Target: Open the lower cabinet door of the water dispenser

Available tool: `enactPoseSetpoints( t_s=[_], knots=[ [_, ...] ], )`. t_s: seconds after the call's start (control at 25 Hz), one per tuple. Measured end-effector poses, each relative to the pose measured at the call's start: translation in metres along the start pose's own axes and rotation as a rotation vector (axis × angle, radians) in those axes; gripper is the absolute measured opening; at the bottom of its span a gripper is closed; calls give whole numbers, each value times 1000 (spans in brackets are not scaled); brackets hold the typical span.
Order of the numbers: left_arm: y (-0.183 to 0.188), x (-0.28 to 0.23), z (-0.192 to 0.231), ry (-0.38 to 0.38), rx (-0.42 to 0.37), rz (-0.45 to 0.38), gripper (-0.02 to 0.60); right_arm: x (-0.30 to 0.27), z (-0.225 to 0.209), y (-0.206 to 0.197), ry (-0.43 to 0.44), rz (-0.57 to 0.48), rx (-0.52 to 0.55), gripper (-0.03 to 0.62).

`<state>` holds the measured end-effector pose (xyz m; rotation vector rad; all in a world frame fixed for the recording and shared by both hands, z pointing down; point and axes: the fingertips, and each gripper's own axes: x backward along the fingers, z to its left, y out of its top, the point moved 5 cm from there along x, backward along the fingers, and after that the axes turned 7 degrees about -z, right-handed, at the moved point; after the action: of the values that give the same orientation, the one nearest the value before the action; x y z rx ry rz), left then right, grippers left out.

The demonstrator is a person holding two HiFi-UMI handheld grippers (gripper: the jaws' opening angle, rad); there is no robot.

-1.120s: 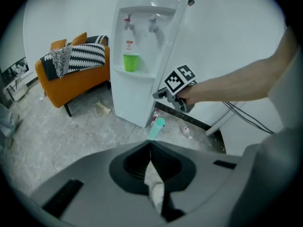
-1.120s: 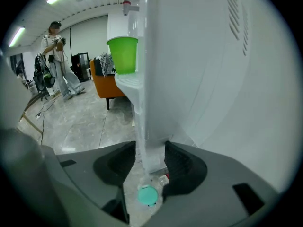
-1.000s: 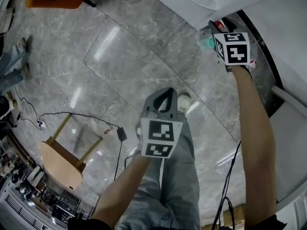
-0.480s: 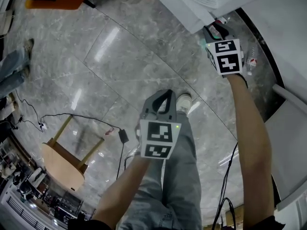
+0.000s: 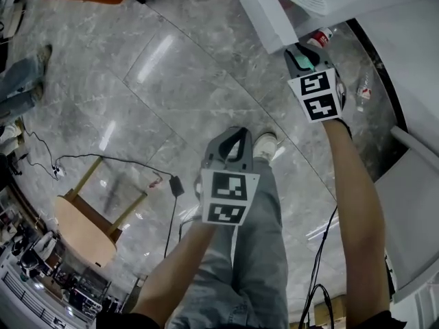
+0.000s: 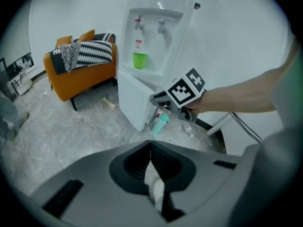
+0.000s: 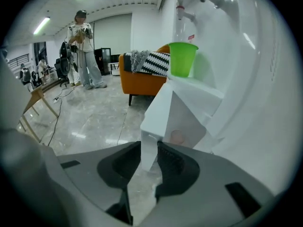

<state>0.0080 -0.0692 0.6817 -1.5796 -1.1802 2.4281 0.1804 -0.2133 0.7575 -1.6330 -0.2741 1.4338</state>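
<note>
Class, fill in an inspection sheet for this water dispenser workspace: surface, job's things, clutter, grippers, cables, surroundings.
Surface: grey marble floor, glossy.
Job's things: white water dispenser; its lower cabinet door swung partly open; green cup on its tray.
Clutter: teal bottle on the floor by the dispenser's base.
Grippers: right gripper jaws have just been closing, door's edge clamped between them; left gripper shut, empty.
Cables: black cable across the floor.
Surroundings: orange sofa, wooden stool, person standing far off.
</note>
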Motion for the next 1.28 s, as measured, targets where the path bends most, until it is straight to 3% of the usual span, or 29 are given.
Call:
enactPoseSetpoints(
  t_s=[0.56, 1.28],
  knots=[
    [-7, 13, 26, 34, 84, -18, 12, -27, 76, 35, 182, -18, 160, 46],
    [-9, 22, 78, 108, 217, -33, 12, -100, 148, 105, 370, -47, 211, 12]
  ],
)
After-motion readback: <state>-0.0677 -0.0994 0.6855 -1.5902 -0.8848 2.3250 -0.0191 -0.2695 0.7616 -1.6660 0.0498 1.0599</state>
